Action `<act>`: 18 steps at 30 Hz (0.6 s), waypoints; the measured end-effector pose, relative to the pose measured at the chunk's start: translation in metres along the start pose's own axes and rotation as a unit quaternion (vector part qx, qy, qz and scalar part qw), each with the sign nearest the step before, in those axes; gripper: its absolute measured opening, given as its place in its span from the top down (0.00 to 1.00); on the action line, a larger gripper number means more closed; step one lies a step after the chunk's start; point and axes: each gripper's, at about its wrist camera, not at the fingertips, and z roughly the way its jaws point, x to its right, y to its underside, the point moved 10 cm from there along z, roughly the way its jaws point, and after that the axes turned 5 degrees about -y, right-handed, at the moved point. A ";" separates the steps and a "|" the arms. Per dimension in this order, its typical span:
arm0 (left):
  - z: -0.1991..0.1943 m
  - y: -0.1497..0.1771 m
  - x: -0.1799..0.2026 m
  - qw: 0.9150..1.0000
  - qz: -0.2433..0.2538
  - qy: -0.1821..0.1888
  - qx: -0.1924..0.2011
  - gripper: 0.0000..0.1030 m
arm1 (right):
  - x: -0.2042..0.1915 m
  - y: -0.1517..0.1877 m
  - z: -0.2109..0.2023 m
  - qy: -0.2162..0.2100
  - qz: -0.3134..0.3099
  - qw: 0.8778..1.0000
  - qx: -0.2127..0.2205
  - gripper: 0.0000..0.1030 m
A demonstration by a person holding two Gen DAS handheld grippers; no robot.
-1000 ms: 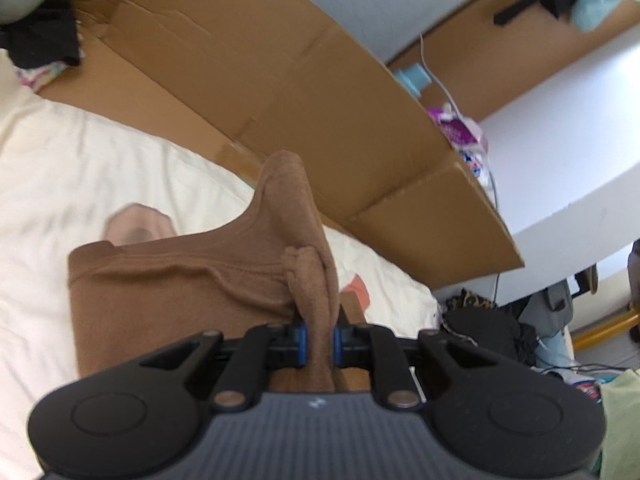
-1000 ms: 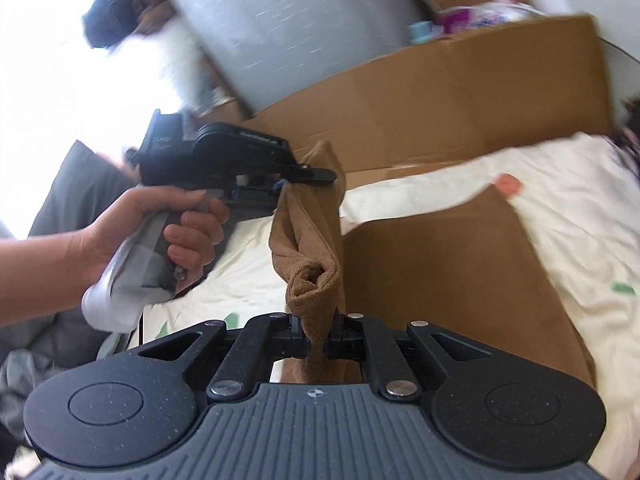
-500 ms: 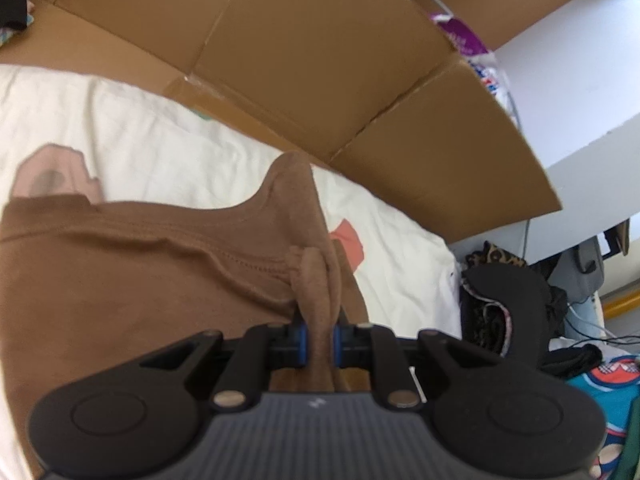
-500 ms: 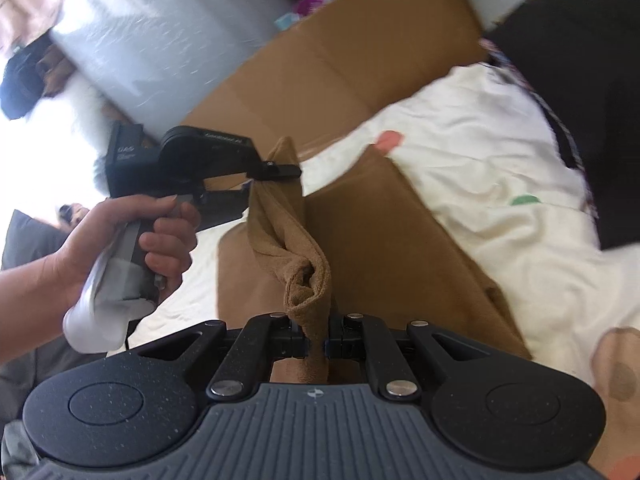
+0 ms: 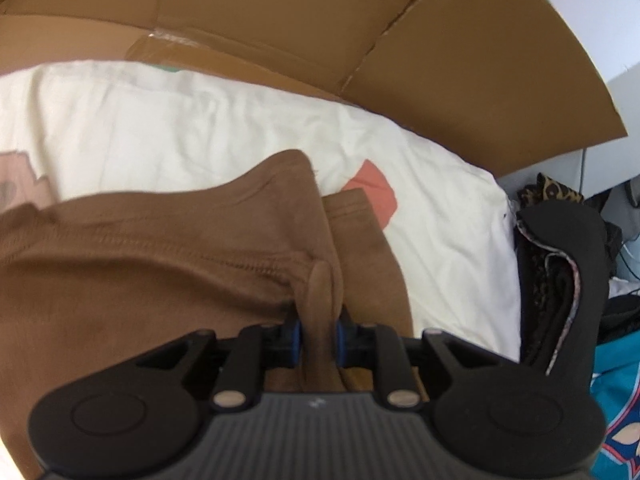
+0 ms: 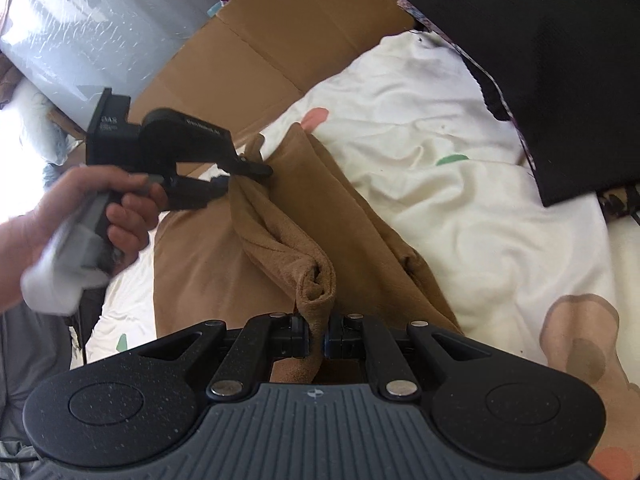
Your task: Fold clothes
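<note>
left tool (image 5: 318, 338): we see its jaws easing apart, bunched brown cloth (image 5: 160, 272) still between the blue pads.
right tool (image 6: 316, 338): clamped tight on another corner of the cloth.
cloth: folded over itself on the cream sheet (image 6: 460, 200), top edge strung between both tools.
right view only: we get the left tool from outside, the person's hand (image 6: 80, 200) on its grip, and black fabric (image 6: 560, 60) at the far side.
left view only: cardboard (image 5: 400, 40) beyond the sheet, seam stitching on the cloth.
</note>
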 end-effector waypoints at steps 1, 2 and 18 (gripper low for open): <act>-0.001 -0.001 0.002 1.000 0.004 -0.002 -0.002 0.84 | 0.001 0.001 0.000 0.001 0.001 1.000 0.001 0.95; -0.001 -0.001 0.003 1.000 0.007 -0.003 -0.004 0.86 | 0.002 0.002 0.000 0.002 0.001 1.000 0.001 0.95; 0.001 -0.002 0.028 1.000 0.014 0.007 0.001 0.90 | 0.014 0.002 -0.011 0.012 0.015 1.000 0.013 0.96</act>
